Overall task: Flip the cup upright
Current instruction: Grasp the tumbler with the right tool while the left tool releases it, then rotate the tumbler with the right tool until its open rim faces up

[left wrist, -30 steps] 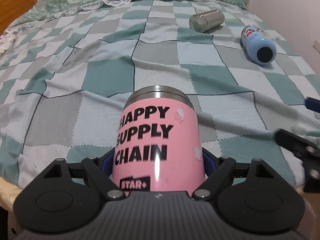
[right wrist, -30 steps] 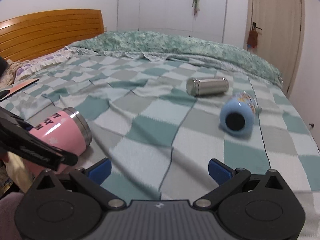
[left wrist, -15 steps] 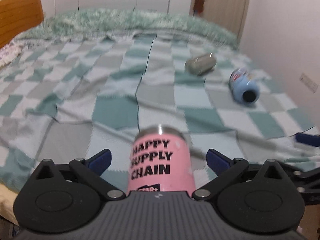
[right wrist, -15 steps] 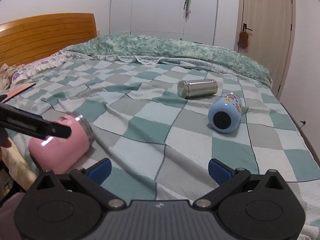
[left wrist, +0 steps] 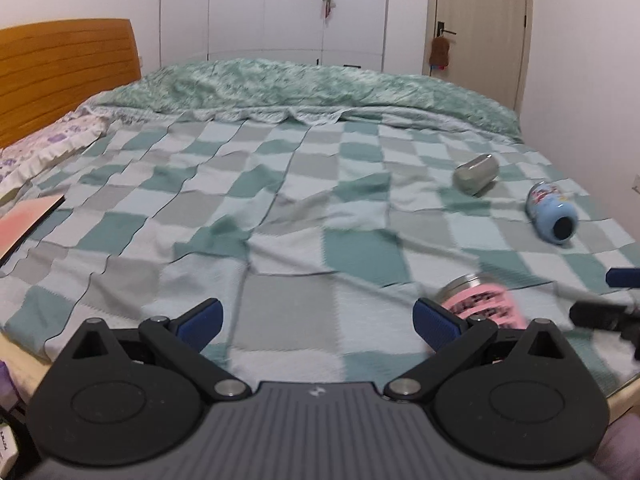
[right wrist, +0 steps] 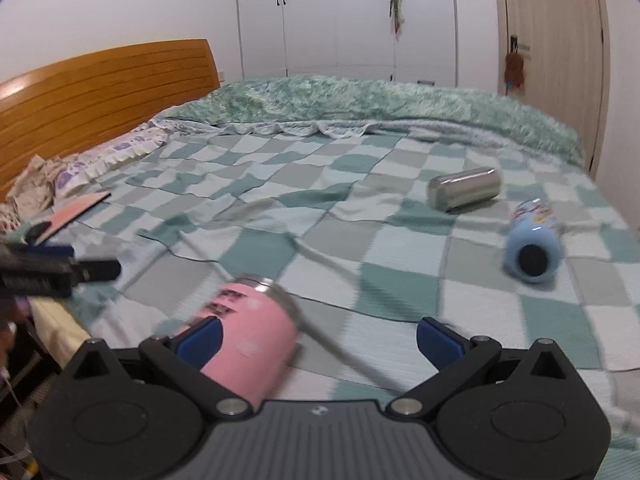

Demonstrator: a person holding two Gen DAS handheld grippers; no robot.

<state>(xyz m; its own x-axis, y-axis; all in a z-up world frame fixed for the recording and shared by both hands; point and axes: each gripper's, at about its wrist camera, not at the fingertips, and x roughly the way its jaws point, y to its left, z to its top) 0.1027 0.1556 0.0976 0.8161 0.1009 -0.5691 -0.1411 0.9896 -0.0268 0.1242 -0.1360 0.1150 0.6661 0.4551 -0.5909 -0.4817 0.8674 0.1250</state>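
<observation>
While the pink cup (right wrist: 248, 344) lies on its side near the front edge of the bed (right wrist: 400, 240), low and left of centre in the right wrist view, neither tool has hold of it. The left hand-held gripper (left wrist: 316, 316) is spread wide with only checked blanket between its blue pads, and the cup shows at the lower right of that view, just outside the right-hand pad. The right hand-held gripper (right wrist: 318, 334) is also released; the cup's body sits close by its left pad, steel rim pointing up and right across the blanket, but motion blur hides whether the two touch.

The step in hand looks like the approach for a grasp, so the flip itself is not yet done. The next move probably calls for centring the cup between one pair of pads, closing across its round body, then rotating the wrist until the steel rim faces up and setting it down gently, since the soft bedding may let it topple. A silver flask (right wrist: 464, 194) and a blue bottle (right wrist: 532, 250) lie well apart, toward the right of the frame.
</observation>
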